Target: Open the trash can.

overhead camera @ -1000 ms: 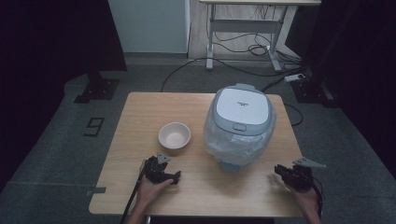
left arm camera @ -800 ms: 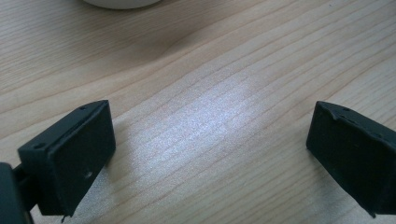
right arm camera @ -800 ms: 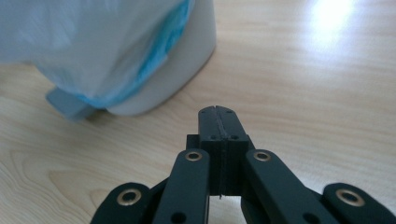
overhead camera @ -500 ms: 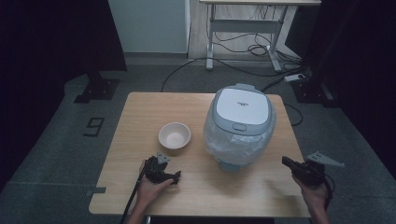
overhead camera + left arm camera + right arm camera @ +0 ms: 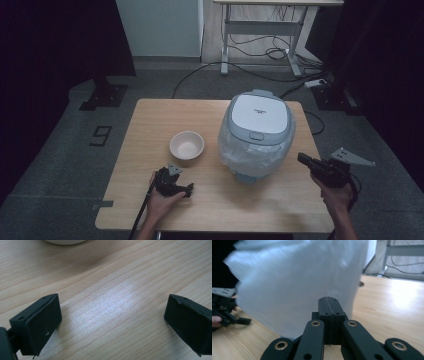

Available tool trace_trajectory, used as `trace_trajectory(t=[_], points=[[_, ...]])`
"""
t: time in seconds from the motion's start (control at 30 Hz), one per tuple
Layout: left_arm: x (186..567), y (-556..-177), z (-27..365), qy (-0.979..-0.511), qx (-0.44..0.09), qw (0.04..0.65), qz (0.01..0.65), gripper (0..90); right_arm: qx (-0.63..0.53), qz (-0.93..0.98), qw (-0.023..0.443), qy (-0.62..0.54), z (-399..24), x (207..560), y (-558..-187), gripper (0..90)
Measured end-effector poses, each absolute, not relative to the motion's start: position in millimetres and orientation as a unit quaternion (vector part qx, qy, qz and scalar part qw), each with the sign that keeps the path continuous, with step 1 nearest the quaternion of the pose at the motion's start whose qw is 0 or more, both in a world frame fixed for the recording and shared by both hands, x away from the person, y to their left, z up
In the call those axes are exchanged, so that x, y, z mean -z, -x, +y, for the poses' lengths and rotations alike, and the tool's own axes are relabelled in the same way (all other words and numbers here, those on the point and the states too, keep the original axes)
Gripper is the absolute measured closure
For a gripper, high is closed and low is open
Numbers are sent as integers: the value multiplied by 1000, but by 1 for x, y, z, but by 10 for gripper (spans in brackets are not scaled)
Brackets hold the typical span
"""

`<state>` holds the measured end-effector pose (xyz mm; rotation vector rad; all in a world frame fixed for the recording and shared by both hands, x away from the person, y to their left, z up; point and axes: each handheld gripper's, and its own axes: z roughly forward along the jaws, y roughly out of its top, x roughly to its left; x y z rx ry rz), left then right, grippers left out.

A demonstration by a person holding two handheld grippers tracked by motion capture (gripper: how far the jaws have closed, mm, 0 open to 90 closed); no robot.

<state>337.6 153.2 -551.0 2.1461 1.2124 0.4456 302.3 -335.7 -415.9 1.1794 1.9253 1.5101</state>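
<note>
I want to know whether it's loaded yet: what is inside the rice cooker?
That cannot be seen. The rice cooker stands on the table with its lid down, so the inside is covered. The white bowl beside it looks empty.

High view: dim overall; room edges fall to near black, while the pale wooden tabletop [image 5: 150, 125] is lit softly from above. The white-lidded grey rice cooker wrapped in clear plastic [image 5: 257, 132] throws a faint shadow toward the near edge.

Left gripper view: sharp wood grain, with a pale glare patch between the black claw pads [image 5: 37, 325].

Right gripper view: plastic wrap smeared, probably motion blur; warm glare on the tabletop at right; the shut black right claw [image 5: 328, 300] in focus.
</note>
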Motion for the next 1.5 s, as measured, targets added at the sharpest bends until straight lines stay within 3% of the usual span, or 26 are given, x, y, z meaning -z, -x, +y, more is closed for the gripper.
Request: trace_trajectory(t=[0.63,1.5], points=[[551,-338,153,-814,-169,312,460,8,-575,690,216,-383,-312,365,-306,900],[551,-338,153,-814,-169,312,460,8,-584,696,219,-355,-289,340,-312,900]])
